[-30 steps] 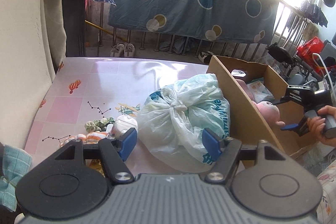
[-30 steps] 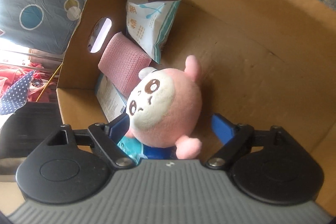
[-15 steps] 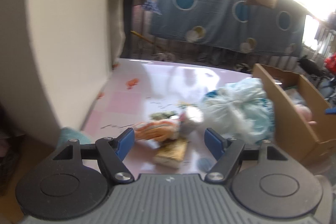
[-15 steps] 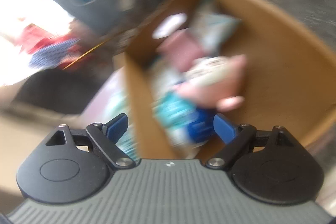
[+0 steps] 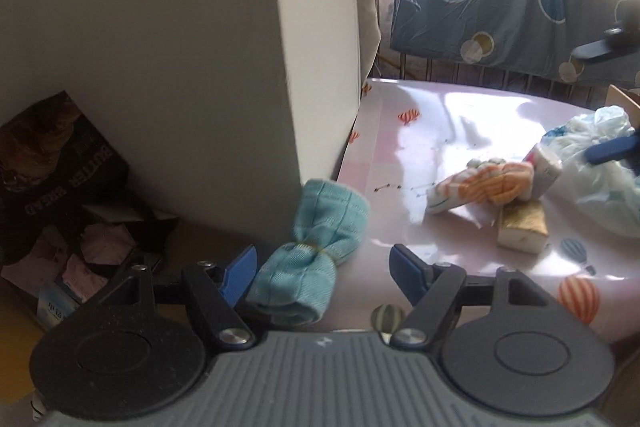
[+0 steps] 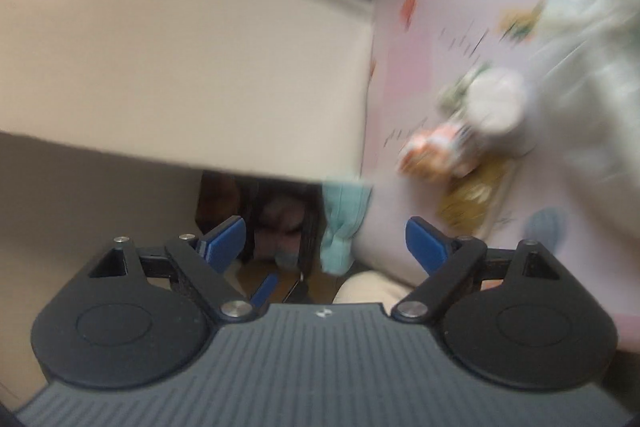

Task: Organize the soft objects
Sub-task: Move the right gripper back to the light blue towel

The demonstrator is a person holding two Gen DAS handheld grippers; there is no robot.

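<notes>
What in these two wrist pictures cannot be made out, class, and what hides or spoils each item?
- Cardboard box: left wrist view, cut off by the right edge.
- Items beside the orange striped sock: right wrist view, smeared by motion blur.
- Floor clutter behind the teal cloth bundle: right wrist view, dark and blurred.

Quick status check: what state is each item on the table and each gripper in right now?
left gripper: open, teal cloth between its fingers, not pinched.
right gripper: open, holding nothing.
teal cloth: rolled and tied at the middle, lying at the table's edge.
orange striped sock: bunched up, resting on the table.
plastic bag: knotted shut, full.
table: covered with a pink printed sheet.
</notes>
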